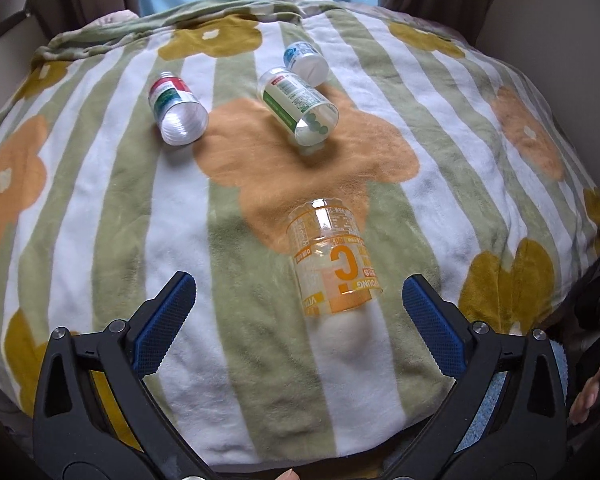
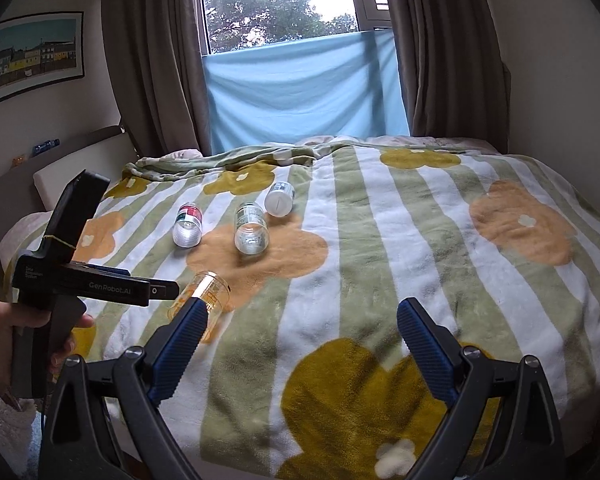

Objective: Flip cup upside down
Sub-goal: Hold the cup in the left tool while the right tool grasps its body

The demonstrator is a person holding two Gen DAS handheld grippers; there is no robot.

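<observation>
Four cut-bottle cups on the bed blanket [image 1: 100, 220]: red-label cup [image 1: 176, 108] upper left, green-label cup [image 1: 298, 108] and blue-label cup [image 1: 305, 61] upper centre, orange cup [image 1: 332, 258] lower centre. It looks inverted. Left claw [image 1: 298, 308] released around it, right claw [image 2: 300, 332] released, empty. Risk: soft blanket, cup tips.

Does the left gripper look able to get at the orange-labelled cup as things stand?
Probably yes. The left gripper is open, and the orange-labelled cup stands just ahead between its fingers on the blanket, with nothing between them.
</observation>
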